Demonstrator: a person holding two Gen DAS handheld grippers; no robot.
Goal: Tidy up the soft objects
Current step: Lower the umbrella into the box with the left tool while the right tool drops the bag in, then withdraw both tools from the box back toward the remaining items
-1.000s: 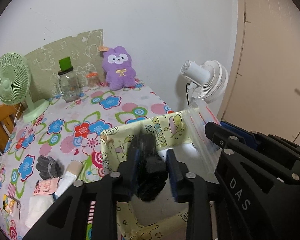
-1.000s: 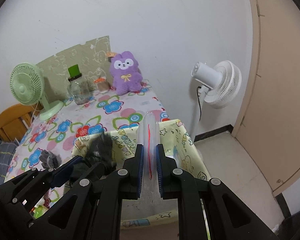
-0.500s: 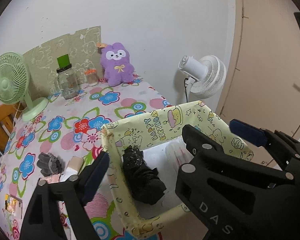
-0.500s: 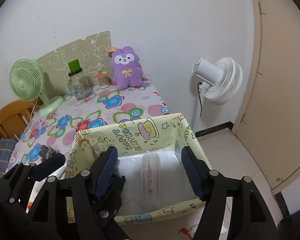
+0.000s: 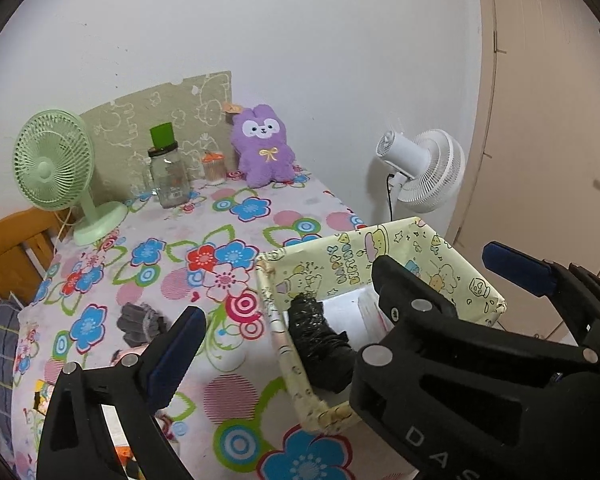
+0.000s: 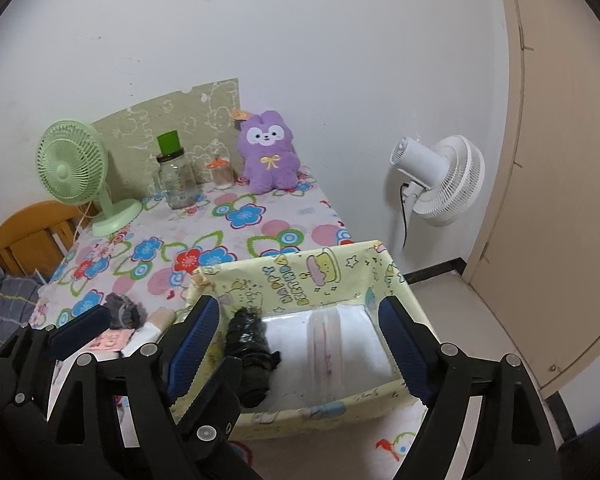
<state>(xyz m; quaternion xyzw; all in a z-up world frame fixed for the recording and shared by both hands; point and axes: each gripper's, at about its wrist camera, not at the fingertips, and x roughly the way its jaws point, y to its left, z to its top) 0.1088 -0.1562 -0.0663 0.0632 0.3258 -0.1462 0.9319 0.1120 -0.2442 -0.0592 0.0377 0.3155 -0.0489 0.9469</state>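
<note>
A yellow cartoon-print box (image 6: 300, 280) (image 5: 364, 256) stands at the table's near right corner. Inside lie a crumpled black plastic bag (image 6: 250, 350) (image 5: 320, 336) on the left and a clear zip bag with a red strip (image 6: 325, 344) in the middle. My right gripper (image 6: 300, 344) is open and empty above the box. My left gripper (image 5: 340, 316) is open and empty, its fingers straddling the box's left wall. A grey glove (image 6: 121, 311) (image 5: 140, 322), a rolled beige and white cloth (image 6: 152, 326) and a pink packet (image 6: 109, 339) lie on the table left of the box.
On the flowered tablecloth (image 6: 236, 224) at the back stand a purple plush (image 6: 269, 153), a glass jar with a green lid (image 6: 176, 178), a small orange-lidded jar (image 6: 222, 174) and a green fan (image 6: 76, 176). A white fan (image 6: 440, 180) stands on the floor right of the table. A wooden chair (image 6: 24, 236) is at the left.
Both grippers have opened: the left let the black bag drop into the box, the right let go of the clear zip bag there. Both have pulled back and up.
</note>
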